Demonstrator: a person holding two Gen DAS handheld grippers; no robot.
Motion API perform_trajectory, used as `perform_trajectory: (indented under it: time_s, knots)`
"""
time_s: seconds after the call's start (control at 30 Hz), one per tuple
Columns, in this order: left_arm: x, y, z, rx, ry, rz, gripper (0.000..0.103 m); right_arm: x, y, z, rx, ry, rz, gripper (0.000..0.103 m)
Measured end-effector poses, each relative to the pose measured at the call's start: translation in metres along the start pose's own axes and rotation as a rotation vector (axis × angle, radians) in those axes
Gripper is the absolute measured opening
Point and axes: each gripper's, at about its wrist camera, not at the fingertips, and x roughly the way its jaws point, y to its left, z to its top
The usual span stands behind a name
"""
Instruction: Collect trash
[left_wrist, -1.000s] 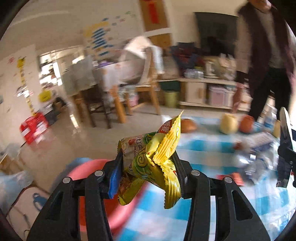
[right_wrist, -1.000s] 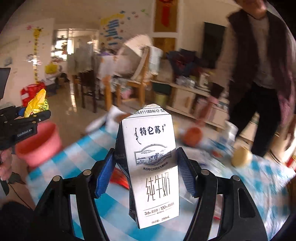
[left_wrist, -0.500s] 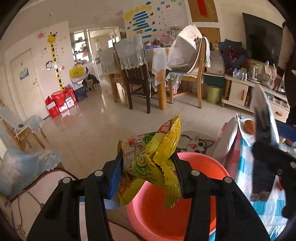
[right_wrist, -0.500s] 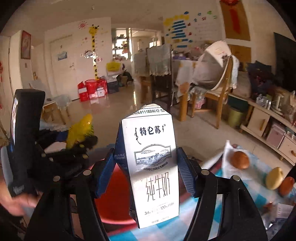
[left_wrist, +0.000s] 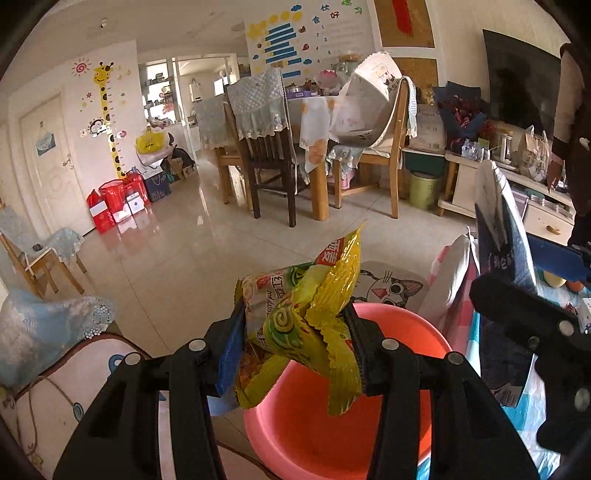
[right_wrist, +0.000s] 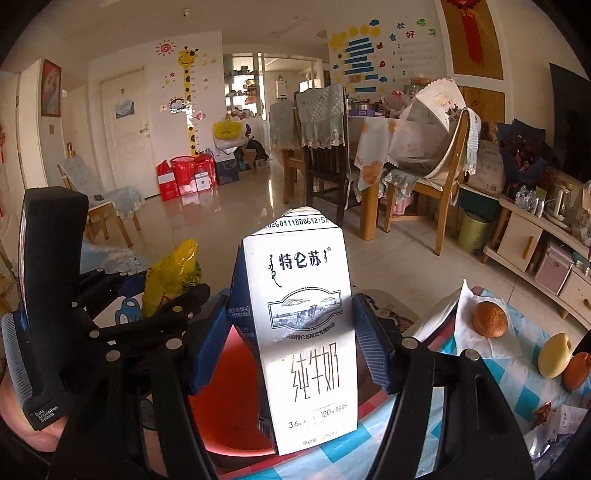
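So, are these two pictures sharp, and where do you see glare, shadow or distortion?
Left wrist view: sharp, with the snack wrapper crisp; window light glares on the floor tiles; the fisheye bends the walls and darkens the corners. Right wrist view: also sharp, the print on the milk carton is readable, though a soft shadow crosses its middle; the pink basin below lies in shade.

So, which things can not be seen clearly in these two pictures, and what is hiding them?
- Pink basin: in the left wrist view the snack wrapper and the left gripper cover much of its floor; in the right wrist view the milk carton covers it.
- Right gripper: the left wrist view's edge cuts it off.
- Standing person: head cut off by the lens edge.
- Carton's bottom line of print: too small.
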Motion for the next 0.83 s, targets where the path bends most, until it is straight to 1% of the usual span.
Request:
perform_trajectory:
  time_s: [0.17,0.23,0.43,0.47,0.5,0.57,0.77,0.83]
  knots:
    - [0.007,0.005,0.002,-0.027,0.017,-0.011,0.049,0.014,-0.001,-0.001,0.004,0.029,0.004,0.067]
    - [0.011,0.008,-0.002,-0.035,0.022,-0.013,0.049,0.026,-0.005,0.0,0.008,0.043,0.01,0.067]
    - [0.032,0.011,-0.007,-0.064,0.059,-0.025,0.049,0.043,0.0,-0.002,-0.006,0.071,0.022,0.067]
    - [0.036,0.011,-0.01,-0.065,0.063,-0.024,0.049,0.046,0.001,-0.002,-0.006,0.074,0.022,0.072]
    - [0.039,0.011,-0.011,-0.067,0.067,-0.025,0.049,0.048,0.002,-0.003,-0.003,0.073,0.017,0.084]
    - [0.045,0.011,-0.012,-0.069,0.076,-0.034,0.049,0.05,-0.002,-0.003,0.007,0.061,-0.001,0.095]
    - [0.058,0.005,-0.016,-0.052,0.098,-0.072,0.052,0.056,-0.012,-0.008,0.04,0.073,-0.016,0.095]
    - [0.056,0.005,-0.017,-0.054,0.086,-0.072,0.061,0.054,-0.016,-0.008,0.054,0.069,-0.024,0.095]
